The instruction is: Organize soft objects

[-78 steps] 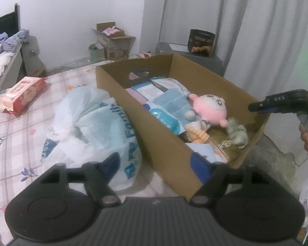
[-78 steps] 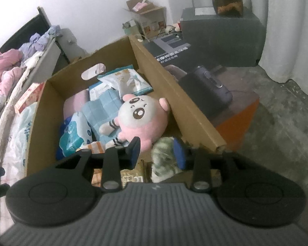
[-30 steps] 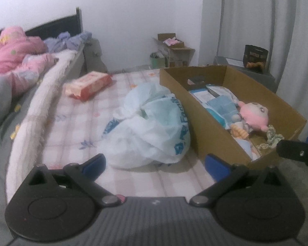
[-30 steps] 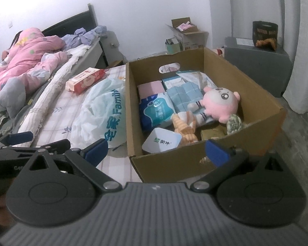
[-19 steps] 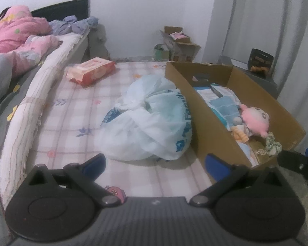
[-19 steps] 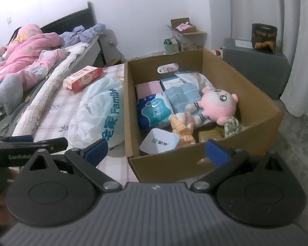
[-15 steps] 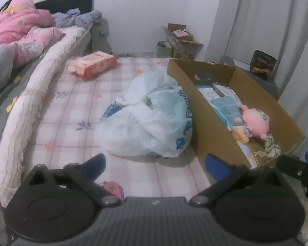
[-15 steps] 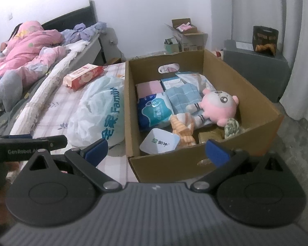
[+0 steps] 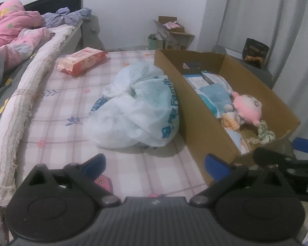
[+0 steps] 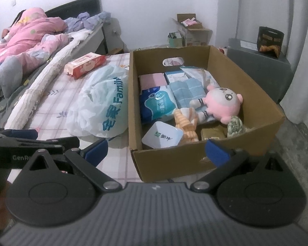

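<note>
A cardboard box (image 10: 262,129) (image 9: 203,127) sits on the bed's near corner. Inside lie a pink plush doll (image 10: 223,102) (image 9: 248,109), an orange striped toy (image 10: 186,125), a green knitted ball (image 10: 235,126), blue tissue packs (image 10: 158,102) and a white packet (image 10: 162,137). A white plastic bag (image 9: 137,110) (image 10: 102,104) rests against the box's left side. My left gripper (image 9: 155,164) is open and empty above the checked mattress. My right gripper (image 10: 156,149) is open and empty, just before the box's near wall.
A red wipes pack (image 9: 82,61) (image 10: 85,64) lies farther up the checked mattress (image 9: 57,106). Pink bedding (image 10: 26,39) is piled at the far left. A grey cabinet (image 10: 258,65) with a dark bag stands right of the box, and open cartons (image 10: 191,30) stand by the far wall.
Both grippers have drawn back from the box and opened wide. The green knitted ball, between my right fingers 2.6 s ago, now lies in the box. In the last half second little has moved.
</note>
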`<state>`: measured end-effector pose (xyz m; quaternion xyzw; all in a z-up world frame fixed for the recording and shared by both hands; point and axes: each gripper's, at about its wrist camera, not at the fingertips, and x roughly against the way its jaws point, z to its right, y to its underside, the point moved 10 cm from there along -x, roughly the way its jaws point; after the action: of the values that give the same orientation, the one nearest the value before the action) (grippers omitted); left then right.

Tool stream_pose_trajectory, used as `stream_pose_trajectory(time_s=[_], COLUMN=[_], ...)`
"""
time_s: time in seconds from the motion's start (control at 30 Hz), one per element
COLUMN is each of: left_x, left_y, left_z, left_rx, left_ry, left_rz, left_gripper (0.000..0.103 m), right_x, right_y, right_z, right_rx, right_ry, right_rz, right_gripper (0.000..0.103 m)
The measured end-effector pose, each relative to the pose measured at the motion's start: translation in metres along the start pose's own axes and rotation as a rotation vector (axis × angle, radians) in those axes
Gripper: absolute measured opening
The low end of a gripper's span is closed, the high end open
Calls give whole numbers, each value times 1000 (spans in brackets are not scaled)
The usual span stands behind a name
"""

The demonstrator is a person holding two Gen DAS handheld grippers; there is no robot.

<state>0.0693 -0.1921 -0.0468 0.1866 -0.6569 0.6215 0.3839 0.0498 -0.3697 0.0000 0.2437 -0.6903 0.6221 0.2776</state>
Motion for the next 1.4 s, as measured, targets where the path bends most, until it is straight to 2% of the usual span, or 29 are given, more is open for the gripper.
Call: stream_pose_trajectory(time_s=[0.47, 1.4], left_x=[-3, -9], left_y=[3, 10], left_z=[0, 1], left_rx=[9, 10], left_ry=[-8, -28], left_rz=[-18, -53], left_gripper=[103, 102], right_x=[-9, -20], right_y=[4, 15], right_z=[7, 10], right_rx=[-12, -29], right_ry=[21, 8], right_rz=[-27, -62], right_gripper=[102, 102])
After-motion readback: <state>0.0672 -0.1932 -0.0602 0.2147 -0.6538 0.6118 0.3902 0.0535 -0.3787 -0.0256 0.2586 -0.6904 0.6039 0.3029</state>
